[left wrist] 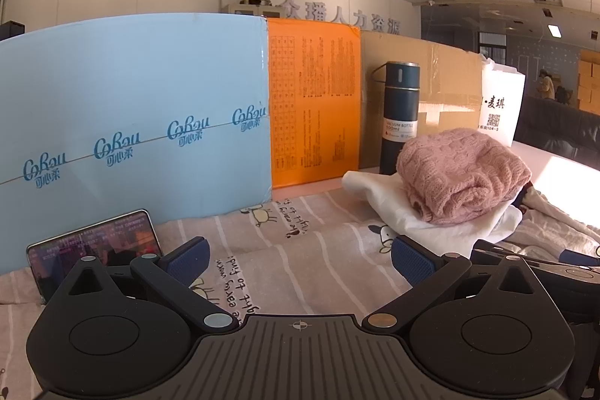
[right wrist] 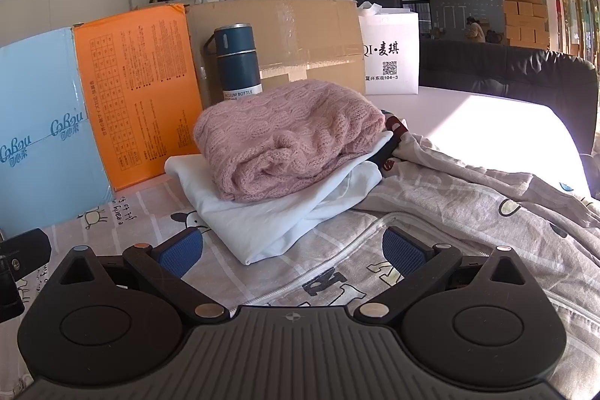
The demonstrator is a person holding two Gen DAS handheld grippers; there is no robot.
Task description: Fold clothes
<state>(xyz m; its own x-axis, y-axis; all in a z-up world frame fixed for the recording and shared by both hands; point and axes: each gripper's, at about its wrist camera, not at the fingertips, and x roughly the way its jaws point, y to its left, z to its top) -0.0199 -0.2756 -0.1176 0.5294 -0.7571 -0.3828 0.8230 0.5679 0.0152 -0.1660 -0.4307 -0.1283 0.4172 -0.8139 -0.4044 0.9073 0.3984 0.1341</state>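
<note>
A folded pink knit sweater [right wrist: 285, 137] lies on top of a folded white garment [right wrist: 270, 216], stacked on a striped cartoon-print sheet [right wrist: 337, 272]. The stack also shows in the left wrist view, sweater [left wrist: 461, 171] on white garment [left wrist: 420, 216], ahead to the right. A dark red patterned cloth [right wrist: 393, 130] peeks out behind the stack. My left gripper [left wrist: 300, 261] is open and empty, low over the sheet. My right gripper [right wrist: 292, 250] is open and empty, just in front of the white garment's near corner.
A blue carton [left wrist: 131, 122], an orange carton [right wrist: 138, 92] and a brown cardboard box [right wrist: 292, 36] line the back. A dark blue vacuum bottle [right wrist: 238, 59] and a white bag [right wrist: 390, 59] stand there. A phone [left wrist: 93, 246] leans on the blue carton.
</note>
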